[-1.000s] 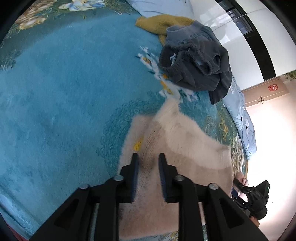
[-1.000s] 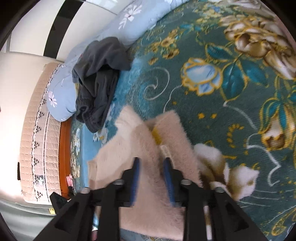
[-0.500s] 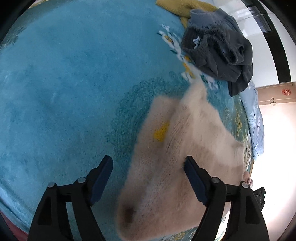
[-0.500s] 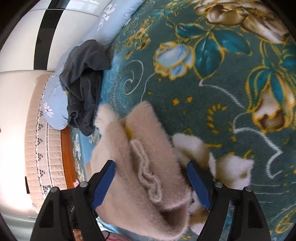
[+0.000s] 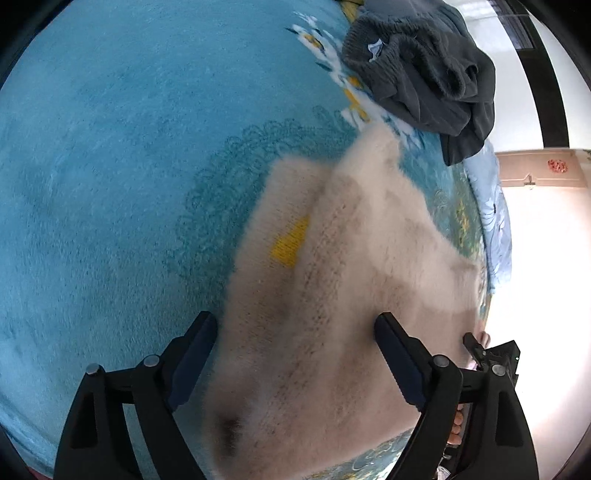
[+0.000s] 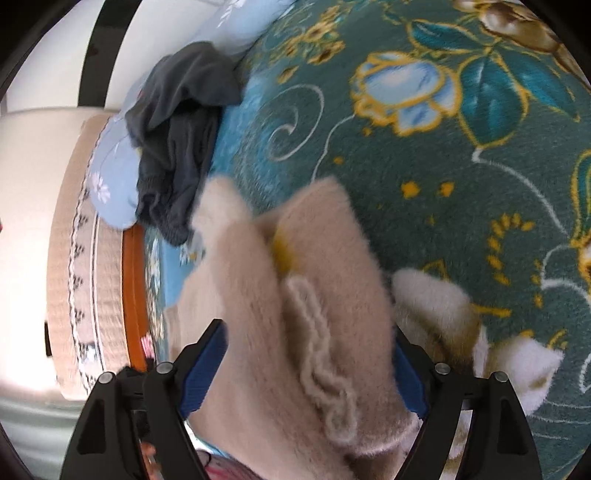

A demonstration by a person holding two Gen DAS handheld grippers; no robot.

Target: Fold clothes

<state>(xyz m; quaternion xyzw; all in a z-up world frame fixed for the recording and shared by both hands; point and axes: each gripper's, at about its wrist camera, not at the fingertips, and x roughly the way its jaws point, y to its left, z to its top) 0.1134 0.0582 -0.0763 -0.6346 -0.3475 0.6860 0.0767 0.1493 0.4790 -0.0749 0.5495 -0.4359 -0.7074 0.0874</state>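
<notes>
We saw the beige sweater [image 5: 343, 295] lying on the blue blanket [image 5: 110, 184] of the bed, just in front of both tools. Our left hand-held gripper [image 5: 295, 354] was spread wide, with the near part of the sweater between its jaws but not pinched. Our right hand-held gripper [image 6: 308, 365] was spread as well, and the fluffy cloth with its ribbed edge lay loose between its jaws.

The sweater looked already folded at least once: one layer lay over another, and a small yellow patch [image 5: 290, 242] showed at the fold line. It was blurred in both views, so we could not tell how tidy the edges were. We judge that this garment was partly done; perhaps one more fold or some smoothing remained.

At the far side, a dark grey garment [image 5: 424, 70] lay in a crumpled heap, near the far tip of the sweater and partly on a light blue pillow [image 6: 110, 184]. It was not folded at all. A piece of yellow cloth [image 5: 349, 4] showed just beyond it. So most of the task was still open, in our opinion.
</notes>
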